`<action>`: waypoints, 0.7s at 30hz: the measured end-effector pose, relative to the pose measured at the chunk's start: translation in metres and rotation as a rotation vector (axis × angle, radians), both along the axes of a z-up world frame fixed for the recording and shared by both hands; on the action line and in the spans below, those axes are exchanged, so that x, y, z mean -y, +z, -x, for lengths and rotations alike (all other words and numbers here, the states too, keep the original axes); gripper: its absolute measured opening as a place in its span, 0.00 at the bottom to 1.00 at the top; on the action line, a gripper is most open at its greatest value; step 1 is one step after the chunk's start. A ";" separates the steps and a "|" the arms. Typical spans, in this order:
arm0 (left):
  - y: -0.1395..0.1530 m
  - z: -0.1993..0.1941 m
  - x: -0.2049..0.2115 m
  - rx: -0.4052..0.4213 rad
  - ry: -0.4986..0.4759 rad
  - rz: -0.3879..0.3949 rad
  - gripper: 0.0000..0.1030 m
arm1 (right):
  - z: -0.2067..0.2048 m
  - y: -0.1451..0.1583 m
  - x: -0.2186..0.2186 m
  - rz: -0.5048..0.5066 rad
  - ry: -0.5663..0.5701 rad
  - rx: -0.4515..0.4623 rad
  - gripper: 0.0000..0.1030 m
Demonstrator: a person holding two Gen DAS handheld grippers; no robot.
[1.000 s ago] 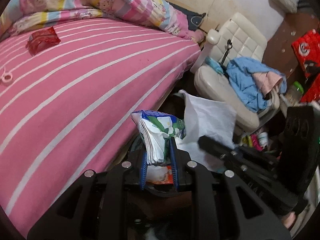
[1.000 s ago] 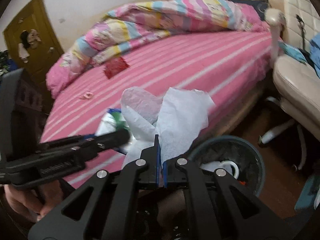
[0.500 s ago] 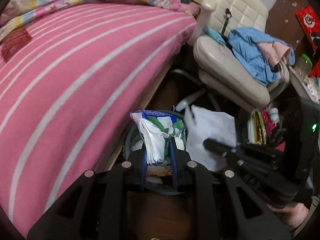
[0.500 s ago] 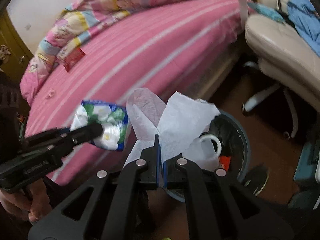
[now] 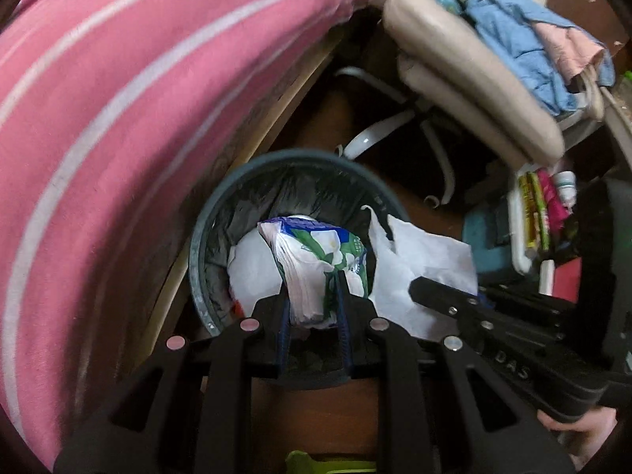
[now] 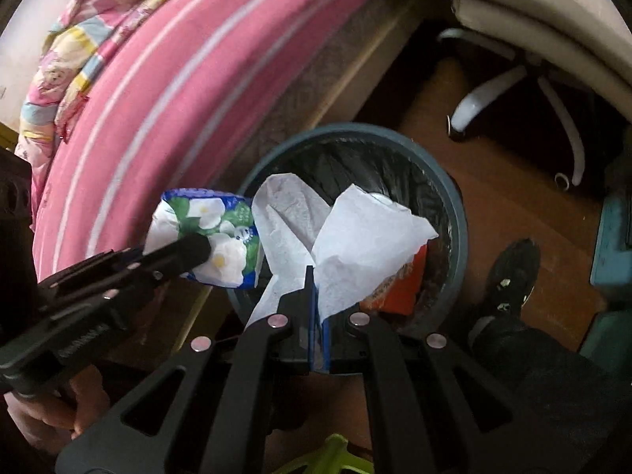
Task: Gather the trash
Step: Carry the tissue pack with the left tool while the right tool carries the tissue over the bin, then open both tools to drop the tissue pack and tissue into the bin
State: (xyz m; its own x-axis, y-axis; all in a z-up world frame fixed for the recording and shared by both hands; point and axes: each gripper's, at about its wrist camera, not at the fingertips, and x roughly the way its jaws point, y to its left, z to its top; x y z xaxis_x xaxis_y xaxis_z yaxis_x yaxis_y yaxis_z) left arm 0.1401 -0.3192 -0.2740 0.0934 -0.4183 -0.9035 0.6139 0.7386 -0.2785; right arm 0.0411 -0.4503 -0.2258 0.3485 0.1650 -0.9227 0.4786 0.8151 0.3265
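Note:
My left gripper (image 5: 313, 296) is shut on a tissue pack (image 5: 320, 260) with a blue, green and white flower print, held over the mouth of a round bin (image 5: 252, 173) lined with a black bag. The pack (image 6: 205, 233) also shows in the right wrist view, just left of the bin's rim (image 6: 458, 205). My right gripper (image 6: 314, 276) is shut on a crumpled white tissue (image 6: 355, 237) above the bin; that tissue (image 5: 418, 268) hangs to the right of the pack in the left wrist view. White trash and an orange wrapper (image 6: 403, 288) lie in the bin.
A bed with a pink striped sheet (image 5: 98, 118) runs close along the bin's left side. A cream swivel chair (image 5: 466, 67) piled with blue clothes stands behind, its white legs (image 6: 486, 94) on the wooden floor. Boxes and bottles (image 5: 541, 213) crowd the right. A black shoe (image 6: 509, 272) stands beside the bin.
Both grippers have come down from above the bed's edge and tipped downward, carrying the pack and the tissue over the bin. The bin now fills the middle of both views.

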 end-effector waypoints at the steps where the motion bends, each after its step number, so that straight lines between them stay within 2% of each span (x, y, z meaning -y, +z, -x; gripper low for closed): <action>1: -0.005 -0.002 0.001 -0.008 0.007 -0.008 0.19 | -0.003 -0.005 -0.001 -0.003 0.006 -0.013 0.03; 7: -0.032 -0.010 0.006 -0.053 0.047 -0.054 0.19 | -0.008 -0.029 -0.009 -0.006 0.025 -0.065 0.03; 12: -0.051 -0.015 0.008 -0.095 0.072 -0.090 0.19 | -0.013 -0.058 -0.008 -0.043 -0.018 -0.119 0.03; 21: -0.085 -0.025 0.008 -0.170 0.111 -0.098 0.20 | -0.017 -0.080 -0.004 -0.083 -0.076 -0.150 0.05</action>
